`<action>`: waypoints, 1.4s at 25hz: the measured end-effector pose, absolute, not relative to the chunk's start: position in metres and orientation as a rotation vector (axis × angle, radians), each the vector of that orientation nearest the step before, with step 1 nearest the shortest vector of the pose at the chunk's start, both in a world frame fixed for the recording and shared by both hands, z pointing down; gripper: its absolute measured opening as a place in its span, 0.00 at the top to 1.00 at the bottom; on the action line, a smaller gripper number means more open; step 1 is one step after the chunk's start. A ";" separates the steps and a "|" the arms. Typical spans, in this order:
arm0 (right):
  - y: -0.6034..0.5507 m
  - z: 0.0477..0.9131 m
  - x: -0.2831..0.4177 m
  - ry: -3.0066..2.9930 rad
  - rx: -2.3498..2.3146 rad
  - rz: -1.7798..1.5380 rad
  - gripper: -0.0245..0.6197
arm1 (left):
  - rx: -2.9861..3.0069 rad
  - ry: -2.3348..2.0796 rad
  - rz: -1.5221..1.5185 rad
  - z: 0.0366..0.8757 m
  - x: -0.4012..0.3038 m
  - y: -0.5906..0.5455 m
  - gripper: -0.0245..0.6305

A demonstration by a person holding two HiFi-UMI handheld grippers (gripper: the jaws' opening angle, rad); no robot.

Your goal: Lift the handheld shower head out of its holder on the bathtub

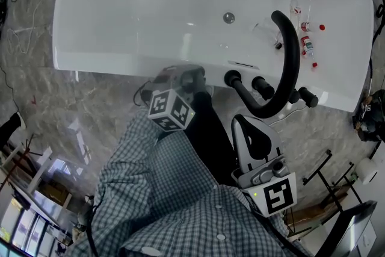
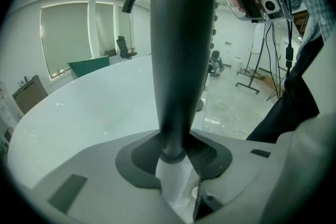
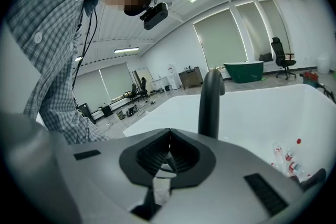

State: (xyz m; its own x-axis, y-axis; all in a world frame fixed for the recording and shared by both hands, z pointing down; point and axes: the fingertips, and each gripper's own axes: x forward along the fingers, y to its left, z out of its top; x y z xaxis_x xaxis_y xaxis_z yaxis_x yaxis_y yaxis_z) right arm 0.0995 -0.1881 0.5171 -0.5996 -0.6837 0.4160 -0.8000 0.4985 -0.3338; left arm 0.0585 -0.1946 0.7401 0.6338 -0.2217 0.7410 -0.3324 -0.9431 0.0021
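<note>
Starting closest in: checked sleeves (image 1: 180,201) filling the bottom of the head view. Got the right hand-held gripper (image 1: 239,123) parked just short of the tub rim, jaws together on nothing. Got the left hand-held gripper (image 2: 176,160) with jaws spread wide either side of the shower head (image 2: 181,60), not squeezing it as far as can be told. Seems to be standing upright in its holder on the bathtub (image 1: 90,45) rim, just left of the black knobs (image 1: 231,78) and the curved spout (image 1: 292,57). Further out, a few small bottles (image 1: 308,44) lying in the tub. Biggest worry from here: closing off-centre on that smooth round handle and having it slip or twist, or pulling at an angle so it jams in the holder. Could also clip the spout on the way up
</note>
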 end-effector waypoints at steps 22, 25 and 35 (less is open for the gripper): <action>-0.181 0.512 0.114 -2.480 1.302 0.756 0.94 | 2.618 -0.624 1.114 0.716 0.052 -0.197 0.75; -0.182 0.508 0.112 -2.483 1.300 0.745 0.94 | 2.599 -0.662 1.080 0.707 0.049 -0.197 0.75; -0.187 0.482 0.107 -2.494 1.312 0.701 0.94 | 2.555 -0.714 1.055 0.677 0.033 -0.192 0.75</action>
State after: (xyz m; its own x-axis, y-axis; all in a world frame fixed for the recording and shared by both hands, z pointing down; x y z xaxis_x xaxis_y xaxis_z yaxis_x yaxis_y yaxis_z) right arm 0.1073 -0.1874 0.4823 -0.5691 -0.7084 0.4175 -0.8222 0.4821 -0.3026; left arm 0.0331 -0.1920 0.6766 0.6097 -0.3339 0.7189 -0.5432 -0.8365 0.0721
